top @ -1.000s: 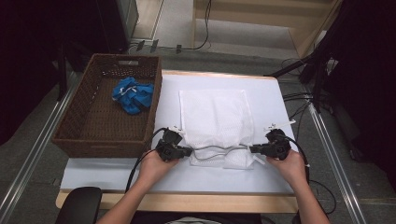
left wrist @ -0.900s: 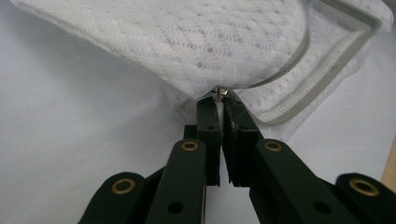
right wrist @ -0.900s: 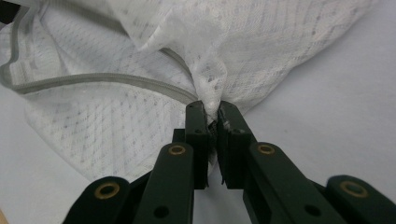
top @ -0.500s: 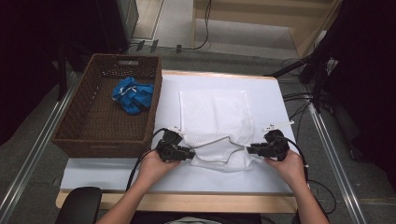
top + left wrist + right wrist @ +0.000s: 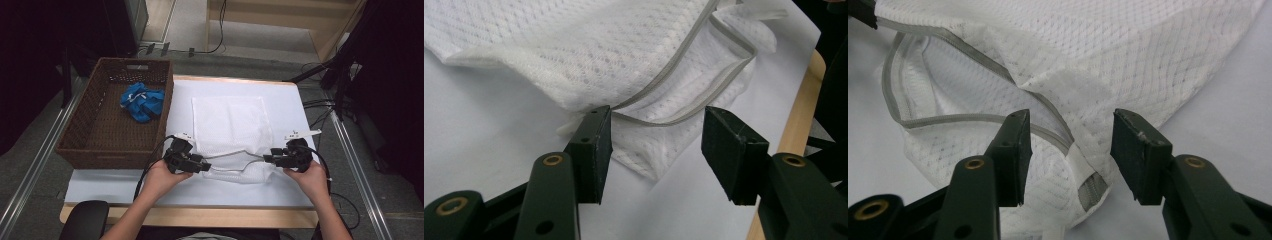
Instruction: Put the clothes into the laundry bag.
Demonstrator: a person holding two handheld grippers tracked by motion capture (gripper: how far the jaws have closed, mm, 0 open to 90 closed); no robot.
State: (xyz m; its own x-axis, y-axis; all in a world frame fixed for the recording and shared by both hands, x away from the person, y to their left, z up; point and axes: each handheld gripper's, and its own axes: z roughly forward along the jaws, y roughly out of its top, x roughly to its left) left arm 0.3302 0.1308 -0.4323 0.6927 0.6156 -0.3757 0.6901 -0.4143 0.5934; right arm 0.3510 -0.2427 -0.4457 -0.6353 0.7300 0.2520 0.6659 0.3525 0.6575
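White mesh laundry bag (image 5: 231,131) lies flat mid-surface on the white sheet (image 5: 125,182), near edge open, its grey zipper band (image 5: 684,75) gaping in a loop. Left tongs (image 5: 204,165) sit at the bag's near-left corner, jaws just been opening, now spread; in the left gripper view the zipper band end lies against the left jaw and nothing is pinched. Right tongs (image 5: 268,158) sit at the near-right corner, jaws also just been opening, now spread, with the zipper end and mesh corner (image 5: 1083,190) lying loose between them. Brown wicker basket (image 5: 85,145) stands just left of the bag, a blue cloth bundle (image 5: 142,101) inside it.
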